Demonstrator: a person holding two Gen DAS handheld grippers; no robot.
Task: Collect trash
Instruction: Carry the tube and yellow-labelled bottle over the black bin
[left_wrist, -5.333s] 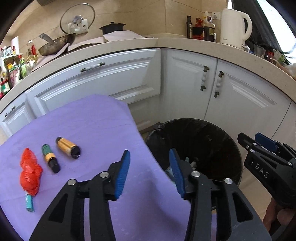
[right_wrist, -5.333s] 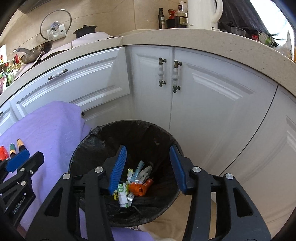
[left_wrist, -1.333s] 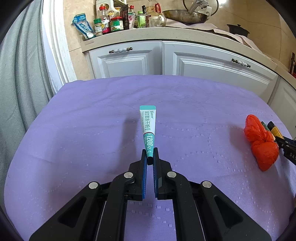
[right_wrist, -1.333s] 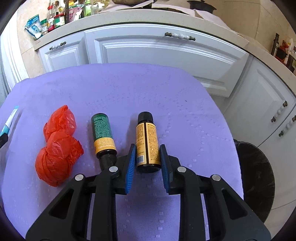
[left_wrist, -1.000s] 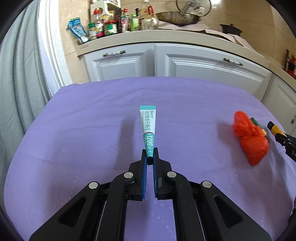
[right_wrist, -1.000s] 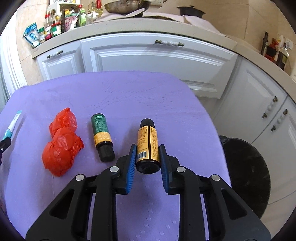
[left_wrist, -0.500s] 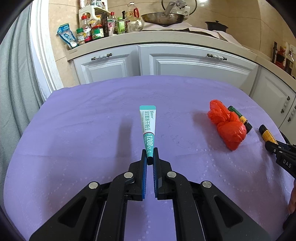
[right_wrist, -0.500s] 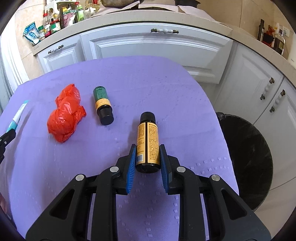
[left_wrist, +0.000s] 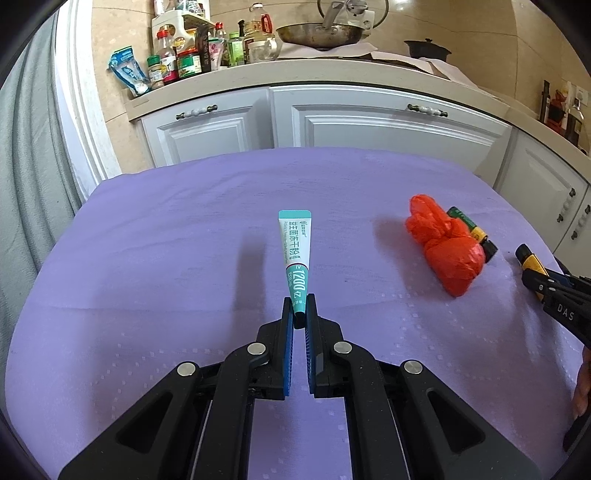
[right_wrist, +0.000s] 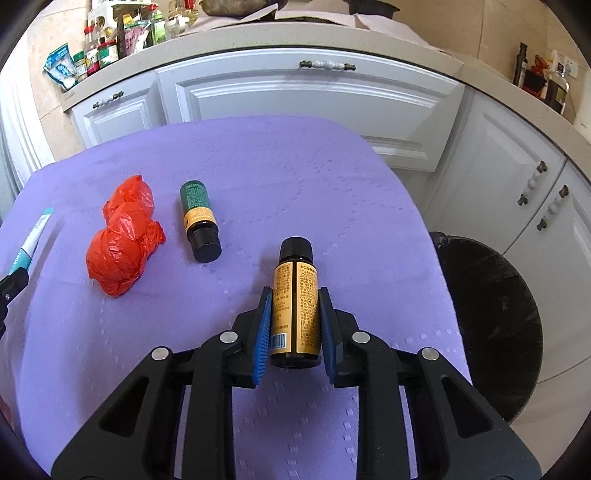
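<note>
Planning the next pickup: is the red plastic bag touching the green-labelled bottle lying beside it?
Apart. The right wrist view shows a strip of purple cloth between the red plastic bag and the green-labelled bottle.

Home kitchen: white cabinets (left_wrist: 388, 129) under a beige countertop (left_wrist: 332, 74); condiment jars (left_wrist: 184, 62) far left; frying pan (left_wrist: 317, 33); dark pot (left_wrist: 428, 50) far right.

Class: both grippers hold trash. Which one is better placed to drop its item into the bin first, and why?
Probably the right gripper: closing on the yellow-labelled bottle, with the black bin just beside it. The left gripper, shut on the teal tube, has no bin in view.
</note>
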